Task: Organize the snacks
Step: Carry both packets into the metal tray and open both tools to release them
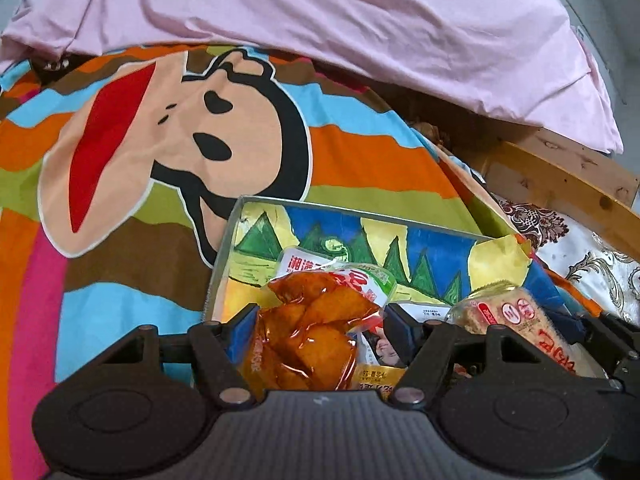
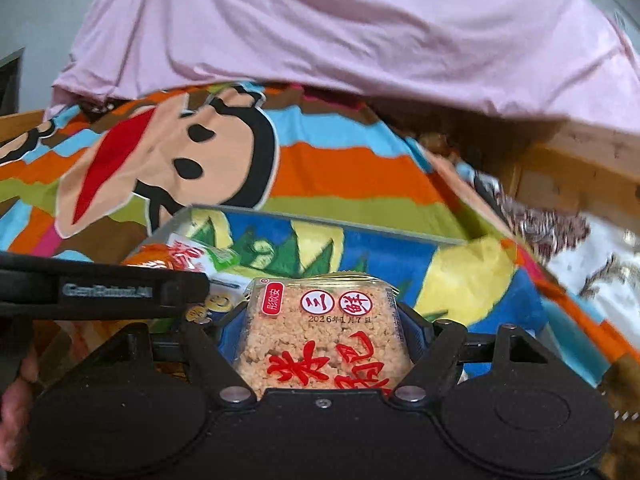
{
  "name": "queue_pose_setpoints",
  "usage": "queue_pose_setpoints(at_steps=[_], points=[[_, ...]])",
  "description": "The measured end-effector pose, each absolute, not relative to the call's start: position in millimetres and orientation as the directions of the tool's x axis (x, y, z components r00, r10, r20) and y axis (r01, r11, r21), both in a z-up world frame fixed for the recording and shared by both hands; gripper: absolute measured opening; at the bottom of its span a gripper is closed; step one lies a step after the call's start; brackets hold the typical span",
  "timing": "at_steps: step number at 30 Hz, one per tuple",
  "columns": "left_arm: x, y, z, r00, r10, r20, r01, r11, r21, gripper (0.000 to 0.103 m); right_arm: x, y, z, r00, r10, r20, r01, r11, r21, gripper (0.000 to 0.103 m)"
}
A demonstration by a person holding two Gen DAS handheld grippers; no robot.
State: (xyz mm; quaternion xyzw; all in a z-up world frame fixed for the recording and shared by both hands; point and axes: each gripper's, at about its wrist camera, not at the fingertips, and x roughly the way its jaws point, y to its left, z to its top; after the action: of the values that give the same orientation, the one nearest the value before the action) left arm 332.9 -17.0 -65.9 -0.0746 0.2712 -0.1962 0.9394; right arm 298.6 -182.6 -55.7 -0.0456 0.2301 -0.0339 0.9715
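A shallow box point(image 1: 360, 216) with a painted mountain scene inside lies on the bed; it also shows in the right wrist view point(image 2: 320, 220). My left gripper point(image 1: 320, 320) is shut on a clear packet of orange-red snack pieces point(image 1: 312, 332) over the box. My right gripper point(image 2: 324, 320) is shut on a beige rice-cake packet with red characters point(image 2: 324, 336), also over the box; that packet also shows in the left wrist view point(image 1: 516, 320). The orange packet point(image 2: 160, 260) lies to its left, behind the left gripper's black body point(image 2: 100, 288). Other small packets point(image 1: 376, 376) lie beneath.
A colourful striped cartoon blanket point(image 1: 160, 140) covers the bed. A pink quilt point(image 1: 360, 20) is piled at the back. A wooden bed frame point(image 1: 560, 176) and a patterned white cloth point(image 1: 592, 256) are at right.
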Motion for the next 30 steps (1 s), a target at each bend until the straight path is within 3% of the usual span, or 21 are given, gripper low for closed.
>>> queue_pose_setpoints(at_steps=[10, 14, 18, 30], points=[[339, -27, -73, 0.739, -0.450, -0.502, 0.365, 0.893, -0.263, 0.073, 305, -196, -67, 0.867, -0.116, -0.484, 0.079, 0.992, -0.096, 0.077], [340, -29, -76, 0.738, -0.448, -0.505, 0.370, 0.894, -0.252, 0.073, 303, -198, -68, 0.870, -0.129, -0.476, 0.083, 0.990, -0.116, 0.084], [339, -23, -73, 0.738, -0.474, -0.480, 0.371, 0.879, -0.299, 0.081, 301, -201, -67, 0.868, -0.132, -0.478, 0.085, 0.989, -0.119, 0.086], [331, -19, -53, 0.775, -0.460, -0.432, 0.365, 0.885, -0.288, 0.089, 282, -209, -42, 0.886, -0.151, -0.439, 0.104, 0.986, -0.129, 0.092]])
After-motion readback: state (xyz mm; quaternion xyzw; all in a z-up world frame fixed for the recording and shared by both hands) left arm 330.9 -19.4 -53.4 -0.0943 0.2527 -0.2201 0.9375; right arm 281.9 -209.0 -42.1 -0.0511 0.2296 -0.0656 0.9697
